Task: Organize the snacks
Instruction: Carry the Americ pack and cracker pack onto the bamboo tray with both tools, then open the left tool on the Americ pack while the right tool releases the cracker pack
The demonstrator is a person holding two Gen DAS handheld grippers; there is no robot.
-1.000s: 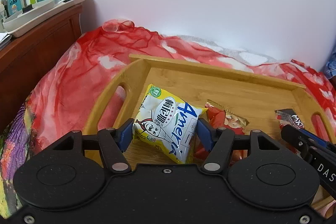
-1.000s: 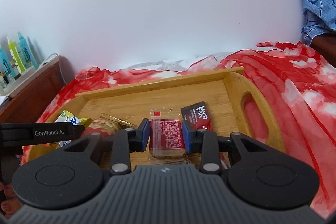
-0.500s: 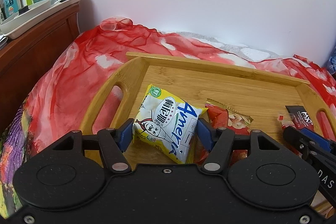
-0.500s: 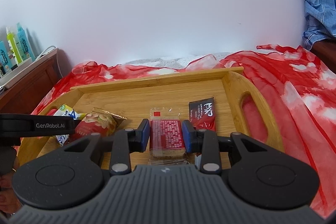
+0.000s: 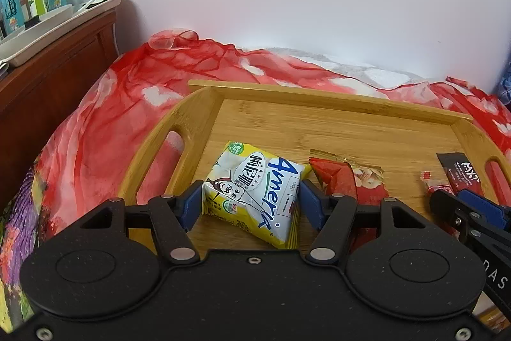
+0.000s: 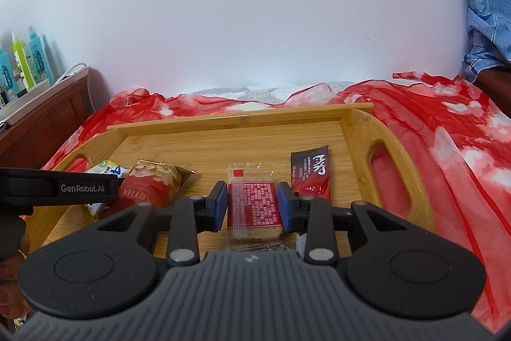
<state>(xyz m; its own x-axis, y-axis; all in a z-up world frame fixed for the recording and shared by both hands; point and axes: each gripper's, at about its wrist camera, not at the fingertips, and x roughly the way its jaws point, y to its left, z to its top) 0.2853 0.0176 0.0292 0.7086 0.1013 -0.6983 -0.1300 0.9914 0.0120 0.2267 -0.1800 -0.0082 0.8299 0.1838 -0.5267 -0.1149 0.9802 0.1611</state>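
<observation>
My left gripper [image 5: 250, 202] has its blue pads closed against the two sides of the yellow-and-white snack bag [image 5: 255, 192], which sits at the near left of the bamboo tray [image 5: 335, 104]. My right gripper [image 6: 252, 206] is closed the same way on the clear-wrapped wafer bar [image 6: 254, 206], near the middle of the tray's near edge. Whether either packet is lifted off the wood or only pinched where it lies, I cannot tell.

Between my two catches lies the red nut packet [image 6: 153, 186], just right of the yellow bag and partly behind my left tool. The dark red sachet [image 6: 311, 171] lies just right of the wafer bar, near the tray's right handle slot. The tray rests on a red patterned cloth [image 5: 111, 117].

As I judge it, the step in hand is to place both packets neatly in a row. The yellow bag is puffy with air, so I should squeeze only enough to keep it from slipping; too hard and it may pop out sideways or burst. The wafer bar is brittle, so light pressure on its long edges is best. I should set each down flat, clear of its neighbours, and open the pads fully before drawing back, so nothing drags.
</observation>
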